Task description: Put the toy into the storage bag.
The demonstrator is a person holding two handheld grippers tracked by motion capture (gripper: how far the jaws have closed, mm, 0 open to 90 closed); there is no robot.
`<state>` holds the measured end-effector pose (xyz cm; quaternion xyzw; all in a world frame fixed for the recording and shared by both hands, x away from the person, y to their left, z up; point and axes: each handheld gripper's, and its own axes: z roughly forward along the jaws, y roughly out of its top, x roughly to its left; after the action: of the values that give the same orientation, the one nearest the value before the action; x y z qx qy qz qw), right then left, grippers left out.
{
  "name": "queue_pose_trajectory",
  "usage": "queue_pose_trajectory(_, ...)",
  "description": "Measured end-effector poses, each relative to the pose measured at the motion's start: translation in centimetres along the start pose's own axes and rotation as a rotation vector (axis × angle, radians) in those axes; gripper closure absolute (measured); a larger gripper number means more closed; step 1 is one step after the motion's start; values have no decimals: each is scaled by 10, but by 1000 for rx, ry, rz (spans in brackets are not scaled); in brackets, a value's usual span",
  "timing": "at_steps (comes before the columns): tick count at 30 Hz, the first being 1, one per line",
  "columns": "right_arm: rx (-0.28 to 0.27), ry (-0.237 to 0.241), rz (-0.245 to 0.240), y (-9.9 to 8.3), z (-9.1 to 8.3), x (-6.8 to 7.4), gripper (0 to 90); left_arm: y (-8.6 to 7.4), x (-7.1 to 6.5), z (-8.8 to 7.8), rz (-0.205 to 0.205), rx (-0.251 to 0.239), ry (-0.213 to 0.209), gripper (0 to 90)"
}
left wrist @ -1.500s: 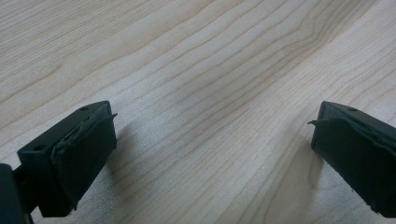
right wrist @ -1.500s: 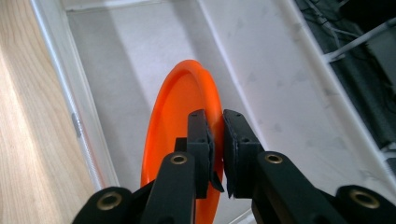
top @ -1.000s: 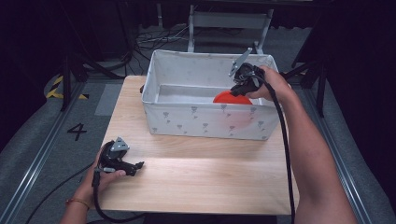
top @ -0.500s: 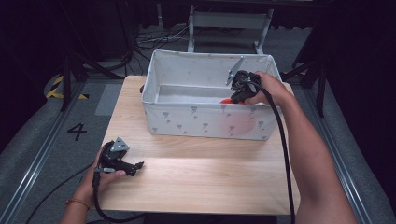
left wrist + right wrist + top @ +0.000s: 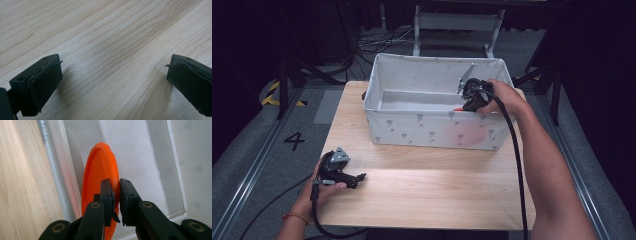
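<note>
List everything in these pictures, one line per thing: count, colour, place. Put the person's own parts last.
Table: one, light wood, centre of the high view.
Fabric bin: one, pale grey with small printed motifs, on the far half of the table.
Plate: one, orange, on edge inside the bin against its near wall, right end.
Floor marking "4": one, black, on the grey floor left of the table.
Striped tape: one patch, yellow and black, on the floor far left.
Metal frame: one, grey, behind the bin.
Left tool: one, black, jaws wide apart, low over the table's near left corner.
Right tool: one, black, jaws closed on the plate's rim inside the bin.
Forearms: two, entering from the bottom edge.
</note>
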<state>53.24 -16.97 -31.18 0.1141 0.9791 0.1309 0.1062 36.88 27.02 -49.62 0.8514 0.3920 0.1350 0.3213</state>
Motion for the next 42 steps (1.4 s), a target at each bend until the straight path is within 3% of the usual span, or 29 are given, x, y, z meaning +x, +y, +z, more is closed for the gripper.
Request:
queue_pose_trajectory(4, 19, -3, -1, 0, 1, 2, 816, 0, 0, 0, 2, 0, 2, 4)
queue_pose_trajectory(13, -1, -8, 13, -2, -6, 2, 786, 0, 0, 0, 2, 0, 1, 4)
queue_pose_trajectory(23, -132, -48, 79, -12, -16, 1, 747, 0, 0, 0, 0, 0, 4, 4)
queue_pose_trajectory(26, -211, -93, 130, -15, -20, 3, 681, 0, 0, 0, 0, 0, 4, 4)
queue_pose_trajectory(28, -255, -91, 146, -19, -24, 7, 650, 0, 0, 0, 0, 0, 4, 4)
queue_pose_trajectory(30, -288, -121, 180, -21, -26, 10, 542, 0, 0, 0, 0, 0, 3, 4)
queue_pose_trajectory(37, -390, -185, 294, -37, -33, 21, 334, 0, 0, 0, 0, 0, 3, 4)
queue_pose_trajectory(42, -493, -215, 352, -55, -53, 31, 313, 0, 0, 0, 0, 0, 3, 4)
